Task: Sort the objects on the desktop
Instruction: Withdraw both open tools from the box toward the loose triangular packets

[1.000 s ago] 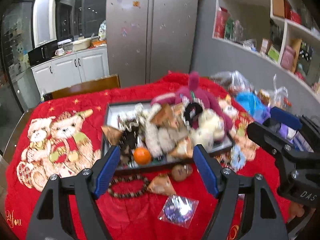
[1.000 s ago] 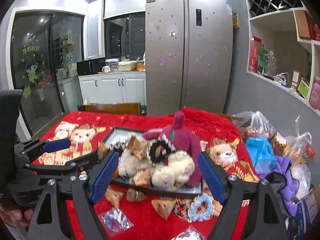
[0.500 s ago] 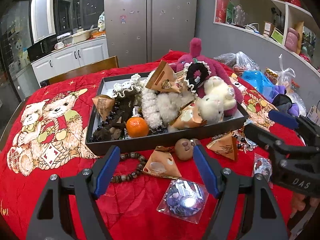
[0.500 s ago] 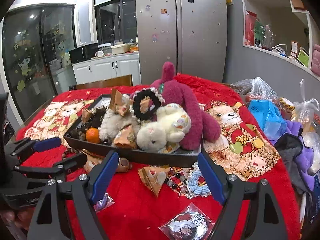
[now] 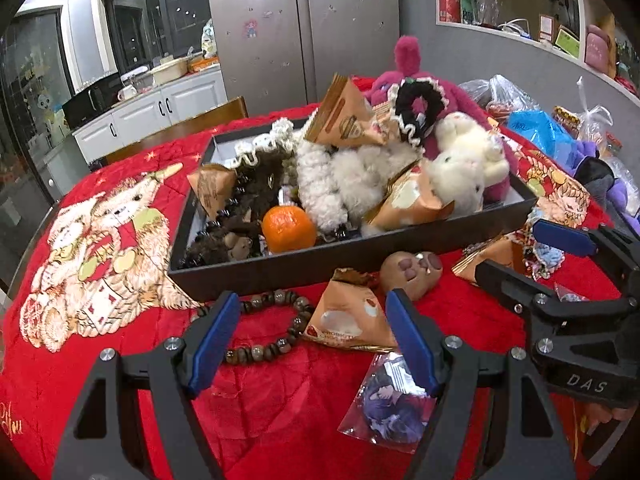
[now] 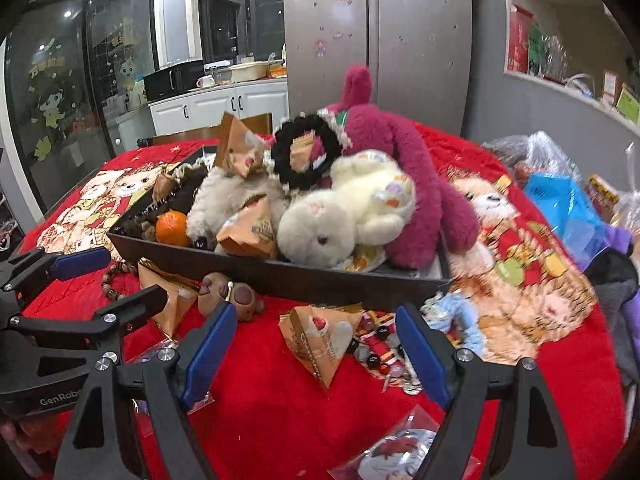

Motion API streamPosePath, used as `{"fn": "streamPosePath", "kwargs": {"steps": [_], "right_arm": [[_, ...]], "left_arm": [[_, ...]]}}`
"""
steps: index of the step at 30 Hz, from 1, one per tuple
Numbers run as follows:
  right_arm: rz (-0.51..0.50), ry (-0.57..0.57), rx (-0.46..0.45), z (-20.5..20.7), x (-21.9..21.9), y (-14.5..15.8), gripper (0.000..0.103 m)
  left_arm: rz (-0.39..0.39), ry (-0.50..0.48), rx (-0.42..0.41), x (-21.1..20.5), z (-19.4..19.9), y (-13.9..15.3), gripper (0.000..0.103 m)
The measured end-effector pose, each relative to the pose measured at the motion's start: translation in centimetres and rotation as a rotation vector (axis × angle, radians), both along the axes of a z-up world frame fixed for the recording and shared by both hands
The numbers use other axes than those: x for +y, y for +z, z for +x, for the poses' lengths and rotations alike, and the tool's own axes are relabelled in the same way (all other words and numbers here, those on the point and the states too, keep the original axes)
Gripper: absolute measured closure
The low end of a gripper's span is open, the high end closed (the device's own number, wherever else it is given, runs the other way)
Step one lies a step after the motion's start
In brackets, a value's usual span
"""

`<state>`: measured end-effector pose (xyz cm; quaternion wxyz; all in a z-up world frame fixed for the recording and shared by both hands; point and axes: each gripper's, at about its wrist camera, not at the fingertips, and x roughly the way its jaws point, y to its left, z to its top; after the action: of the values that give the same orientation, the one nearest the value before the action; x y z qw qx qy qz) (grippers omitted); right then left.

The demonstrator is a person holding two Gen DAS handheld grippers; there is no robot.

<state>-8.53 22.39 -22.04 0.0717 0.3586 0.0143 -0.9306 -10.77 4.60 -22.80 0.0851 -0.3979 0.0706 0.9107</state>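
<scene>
A black tray (image 5: pixel 360 258) (image 6: pixel 312 280) on the red cloth is heaped with plush toys, snack packets and an orange (image 5: pixel 289 227). My left gripper (image 5: pixel 310 338) is open and empty, low over a triangular snack packet (image 5: pixel 348 320) and a bead bracelet (image 5: pixel 264 332) in front of the tray. A brown paw toy (image 5: pixel 412 274) lies beside the packet. My right gripper (image 6: pixel 316 346) is open and empty over another triangular packet (image 6: pixel 324 336), with loose beads (image 6: pixel 374 350) to its right.
A bagged badge (image 5: pixel 394 400) lies near my left gripper, another (image 6: pixel 400 456) by the right. A blue crocheted piece (image 6: pixel 460 316) lies right of the tray. Plastic bags and clothes (image 6: pixel 568 208) crowd the table's right side. A fridge and wooden chair stand behind.
Both grippers have dropped lower and moved closer to the items on the cloth in front of the tray. Both stayed open and empty.
</scene>
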Motion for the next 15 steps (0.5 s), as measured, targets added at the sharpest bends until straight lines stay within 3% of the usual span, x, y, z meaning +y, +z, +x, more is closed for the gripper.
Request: {"fn": "streamPosePath", "kwargs": {"steps": [9,12,15], "right_arm": [[-0.016,0.008,-0.040,-0.7,0.2,-1.2,0.019],[-0.024,-0.003,-0.053,-0.8,0.4,-1.4,0.024],[-0.015,-0.001,-0.076,-1.2,0.2,-1.7,0.038]], "left_arm": [[-0.009,-0.023,-0.020,0.2,-0.3,-1.0,0.027],[-0.027,-0.034,-0.024,0.7,-0.4,-1.5,0.027],[-0.032,-0.059,-0.047,1.2,-0.6,-2.1,0.031]]}}
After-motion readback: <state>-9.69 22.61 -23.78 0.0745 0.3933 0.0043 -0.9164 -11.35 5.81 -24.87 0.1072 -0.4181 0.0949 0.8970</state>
